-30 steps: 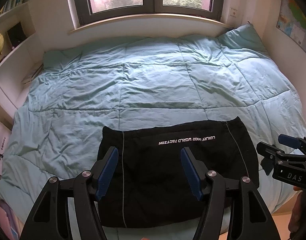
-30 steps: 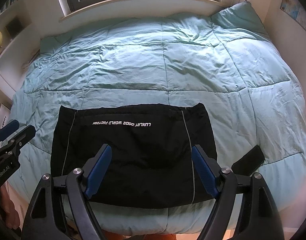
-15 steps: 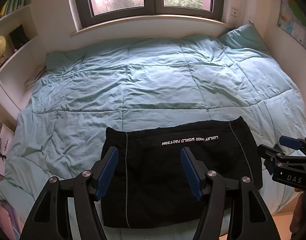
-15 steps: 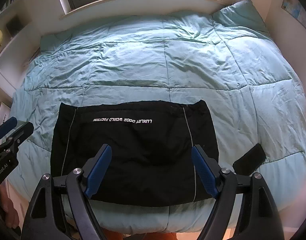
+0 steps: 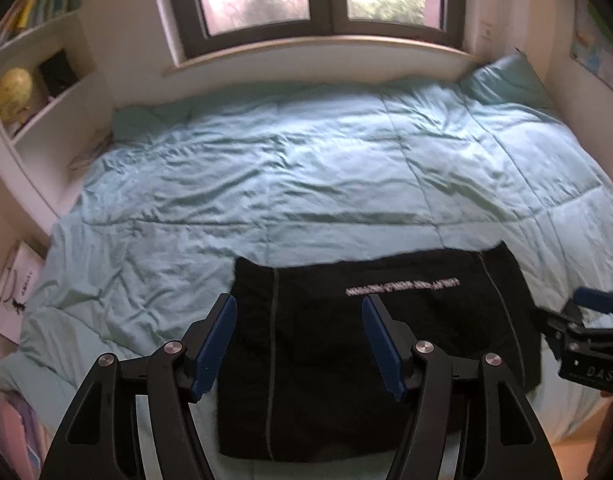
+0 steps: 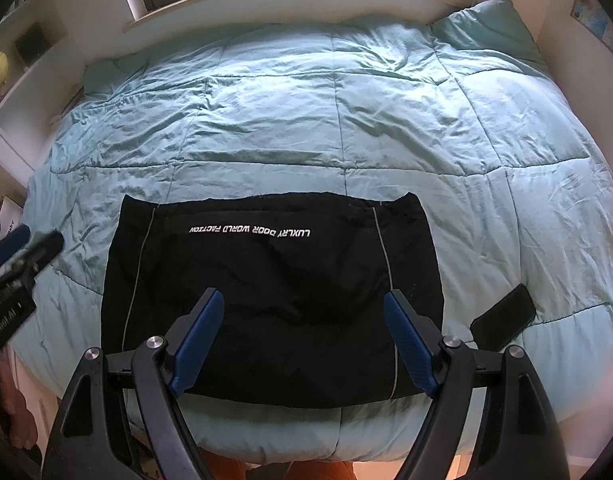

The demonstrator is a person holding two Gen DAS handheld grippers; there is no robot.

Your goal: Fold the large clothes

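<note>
A black garment [image 5: 378, 344] with white lettering and thin grey stripes lies folded into a flat rectangle on the near edge of the bed; it also shows in the right wrist view [image 6: 274, 292]. My left gripper [image 5: 298, 344] is open and empty, held above the garment's left half. My right gripper [image 6: 302, 340] is open and empty, held above the garment's near edge. Each gripper shows at the side of the other's view: the right one [image 5: 586, 336] and the left one [image 6: 14, 276].
A light teal quilt [image 6: 346, 120] covers the bed under a window. A black phone [image 6: 502, 320] lies on the quilt right of the garment. A pillow [image 6: 486, 28] sits at the far right corner. White shelves [image 5: 34, 92] with a globe stand left.
Both grippers have drawn back and up from the garment, so it sits lower and smaller in view. The garment has not moved. Both stay open.
</note>
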